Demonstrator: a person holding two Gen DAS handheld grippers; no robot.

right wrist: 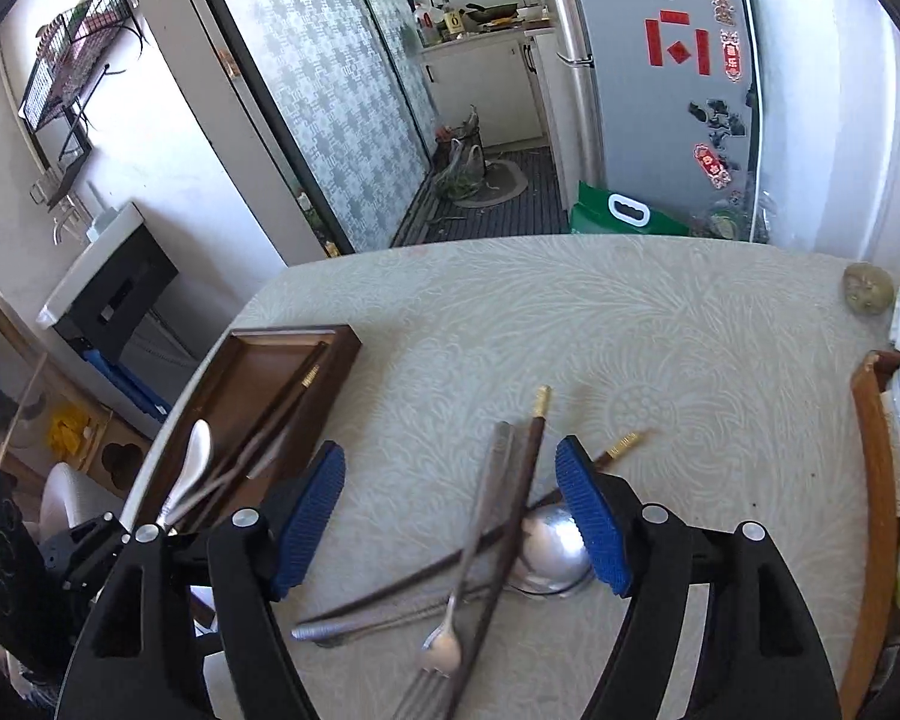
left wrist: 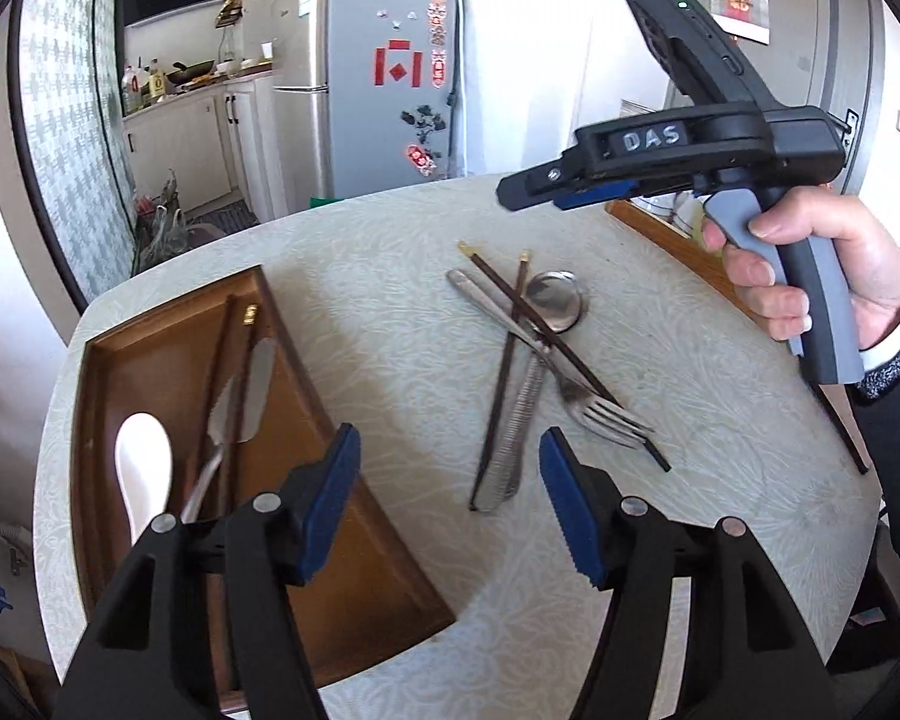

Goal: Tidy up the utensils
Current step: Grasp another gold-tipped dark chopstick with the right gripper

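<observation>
A pile of utensils lies on the table: a metal fork (left wrist: 600, 411), a metal spoon (left wrist: 555, 297) and two dark chopsticks (left wrist: 564, 348), crossed over each other. The pile also shows in the right wrist view, with the fork (right wrist: 450, 630) and spoon (right wrist: 555, 546). A brown wooden tray (left wrist: 150, 360) on the left holds a white spoon (left wrist: 143, 462), a butter knife (left wrist: 252, 390) and dark chopsticks (left wrist: 222, 360). My left gripper (left wrist: 447, 510) is open and empty, just short of the pile. My right gripper (right wrist: 450, 516) is open and empty above the pile; it also shows in the left wrist view (left wrist: 528, 189).
The table (right wrist: 660, 324) has a pale patterned cloth. A wooden tray (right wrist: 870, 480) with cups stands at the right edge. A small round object (right wrist: 868, 288) lies at the far right. A fridge (left wrist: 384, 78) and kitchen stand beyond.
</observation>
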